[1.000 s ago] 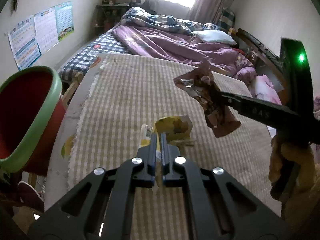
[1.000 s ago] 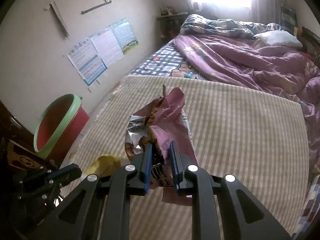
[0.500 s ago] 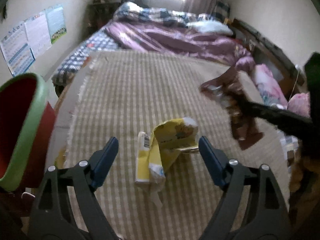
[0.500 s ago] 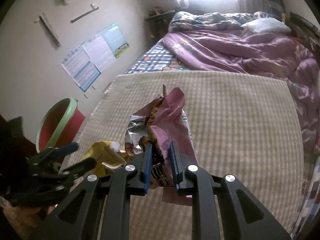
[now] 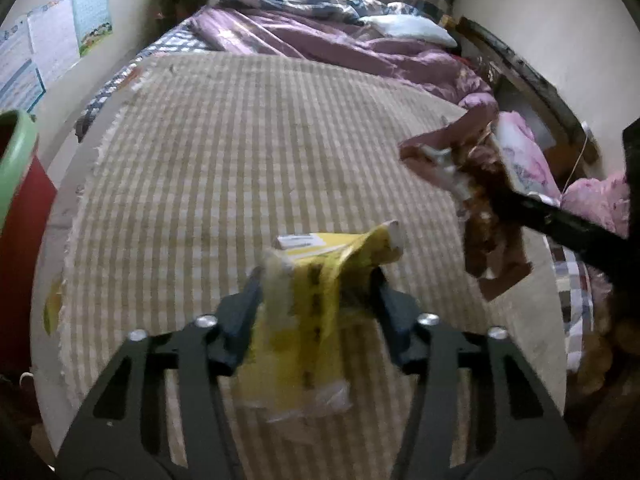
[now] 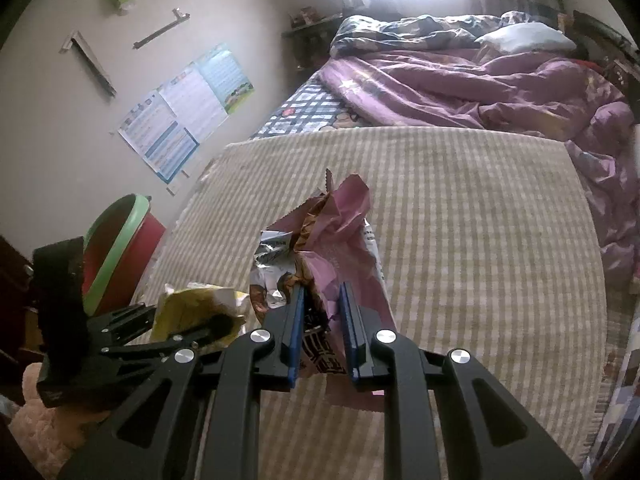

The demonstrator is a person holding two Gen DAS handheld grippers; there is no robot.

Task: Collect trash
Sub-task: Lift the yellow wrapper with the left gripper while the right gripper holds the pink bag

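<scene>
1. Left gripper (image 5: 316, 300): jaws have just been closing, now narrowed around the yellow wrapper (image 5: 320, 276), which sits between the fingers. Frame is blurred, so firm pad contact isn't certain. Risk: pads catch only a loose fold and the wrapper slides out on lift.
2. The wrapper lies on the striped mat (image 5: 260, 140) on the bed, near the mat's near edge. Risk: fingertips snag the mat and drag it up with the wrapper.
3. Right gripper (image 6: 322, 332): nearly shut, clamping the pink-brown snack bag (image 6: 332, 232) clear above the mat. The bag is crumpled and top-heavy; it could pivot or shed crumbs if swung.
4. The two grippers are just beside each other; a collision could knock either piece loose.
5. Red bin (image 6: 120, 256) with green rim sits off the mat's left edge; a tilted rim could mean a miss onto the floor.
</scene>
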